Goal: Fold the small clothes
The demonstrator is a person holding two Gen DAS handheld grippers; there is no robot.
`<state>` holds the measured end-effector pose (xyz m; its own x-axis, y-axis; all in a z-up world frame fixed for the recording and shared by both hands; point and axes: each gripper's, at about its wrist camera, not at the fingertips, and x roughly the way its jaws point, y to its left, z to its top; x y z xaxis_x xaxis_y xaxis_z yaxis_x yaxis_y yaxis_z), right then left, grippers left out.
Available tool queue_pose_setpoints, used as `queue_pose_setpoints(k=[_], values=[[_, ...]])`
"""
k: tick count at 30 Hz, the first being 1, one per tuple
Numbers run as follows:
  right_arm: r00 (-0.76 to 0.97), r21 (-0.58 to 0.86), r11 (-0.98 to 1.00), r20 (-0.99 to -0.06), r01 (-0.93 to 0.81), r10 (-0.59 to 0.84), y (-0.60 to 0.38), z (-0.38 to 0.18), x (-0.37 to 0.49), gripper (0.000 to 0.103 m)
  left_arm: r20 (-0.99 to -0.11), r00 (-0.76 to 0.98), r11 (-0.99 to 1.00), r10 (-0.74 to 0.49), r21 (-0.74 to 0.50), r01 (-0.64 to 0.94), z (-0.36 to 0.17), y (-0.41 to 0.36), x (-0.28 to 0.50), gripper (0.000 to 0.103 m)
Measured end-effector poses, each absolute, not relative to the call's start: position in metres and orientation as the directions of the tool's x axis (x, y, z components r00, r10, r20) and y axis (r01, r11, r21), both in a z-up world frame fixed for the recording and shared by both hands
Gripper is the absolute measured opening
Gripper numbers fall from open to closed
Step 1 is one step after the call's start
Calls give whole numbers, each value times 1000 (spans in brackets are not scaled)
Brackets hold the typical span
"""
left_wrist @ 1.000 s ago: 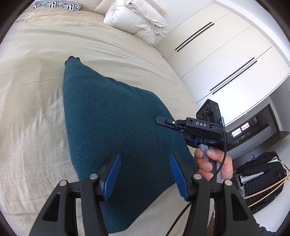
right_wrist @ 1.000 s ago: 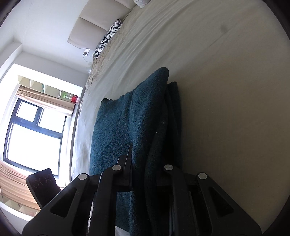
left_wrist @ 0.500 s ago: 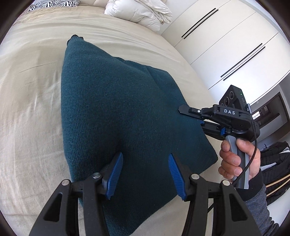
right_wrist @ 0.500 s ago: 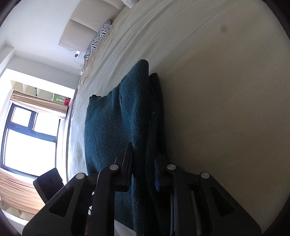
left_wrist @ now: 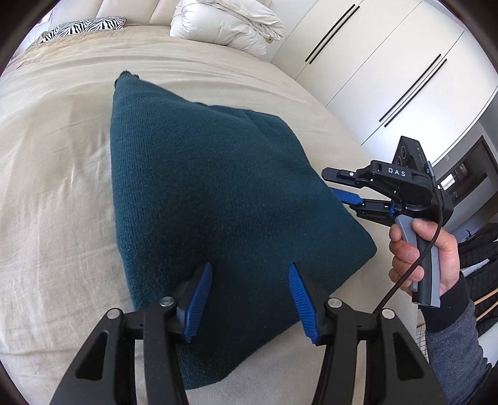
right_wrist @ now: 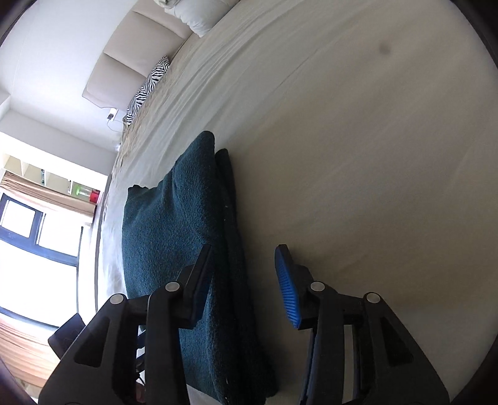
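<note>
A dark teal knitted garment (left_wrist: 205, 199) lies folded flat on the beige bed sheet (left_wrist: 56, 174). My left gripper (left_wrist: 250, 283) is open and empty, hovering over the garment's near part. My right gripper (left_wrist: 339, 187) shows in the left wrist view at the garment's right edge, held in a hand, with its jaws apart. In the right wrist view the right gripper (right_wrist: 246, 271) is open, with the stacked folded edge of the garment (right_wrist: 186, 230) beside its left finger and the sheet (right_wrist: 358, 155) under the right one.
A white duvet (left_wrist: 227, 25) and a zebra-print pillow (left_wrist: 84, 26) lie at the head of the bed. White wardrobe doors (left_wrist: 389, 62) stand to the right. Dark clothes (left_wrist: 479, 268) lie off the bed's right side. A window (right_wrist: 28, 236) is on the left.
My right gripper has opened and let go of the garment's edge, which now lies flat. My left gripper has pulled back, open all along.
</note>
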<state>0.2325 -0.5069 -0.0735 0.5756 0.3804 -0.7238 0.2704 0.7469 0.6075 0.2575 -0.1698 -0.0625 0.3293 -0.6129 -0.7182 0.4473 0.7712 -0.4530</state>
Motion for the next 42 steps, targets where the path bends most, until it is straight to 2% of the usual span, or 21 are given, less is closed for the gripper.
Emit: queue_pose_setpoints(k=[1, 4, 8, 14, 16, 18, 21, 26, 28, 33, 35, 37, 40, 42], values=[[599, 603, 759, -710, 247, 370, -507, -62, 228, 40, -709, 350, 773, -612, -444, 453, -54, -168, 257, 55], [636, 669, 733, -620, 123, 459, -500, -35, 223, 40, -675, 392, 771, -625, -457, 443, -36, -159, 273, 56], [606, 717, 696, -565, 26, 560, -477, -24, 242, 40, -676, 409, 786, -614, -472, 399, -30, -163, 323, 56], [543, 775, 631, -550, 47, 635, -441, -44, 308, 40, -745, 332, 804, -578, -452, 385, -43, -197, 383, 56], [517, 757, 647, -591, 90, 619, -446, -57, 321, 40, -769, 306, 815, -561, -449, 367, -61, -203, 390, 53], [487, 734, 662, -639, 152, 596, -451, -77, 331, 36, -777, 322, 826, -541, -417, 379, -66, -208, 390, 49], [487, 774, 616, -598, 146, 636, -458, -95, 337, 31, -792, 328, 838, -515, -385, 387, -68, -215, 390, 49], [509, 807, 574, -555, 139, 657, -463, -99, 324, 31, -780, 320, 824, -538, -405, 397, -76, -215, 395, 48], [520, 776, 615, -587, 142, 621, -456, -83, 314, 35, -768, 320, 817, -555, -432, 382, -72, -204, 390, 47], [534, 779, 626, -540, 26, 650, -429, -47, 268, 39, -750, 356, 820, -558, -432, 376, -50, -185, 354, 45], [505, 767, 641, -557, 9, 659, -422, -53, 251, 41, -752, 363, 824, -550, -416, 385, -53, -182, 342, 45], [477, 737, 674, -612, 56, 630, -421, -76, 243, 42, -759, 354, 824, -547, -412, 389, -65, -183, 340, 44], [505, 798, 599, -542, 59, 672, -431, -97, 235, 35, -762, 353, 827, -543, -410, 385, -70, -185, 344, 44], [505, 796, 601, -547, 69, 668, -431, -90, 229, 37, -766, 356, 831, -536, -403, 384, -63, -185, 343, 44]])
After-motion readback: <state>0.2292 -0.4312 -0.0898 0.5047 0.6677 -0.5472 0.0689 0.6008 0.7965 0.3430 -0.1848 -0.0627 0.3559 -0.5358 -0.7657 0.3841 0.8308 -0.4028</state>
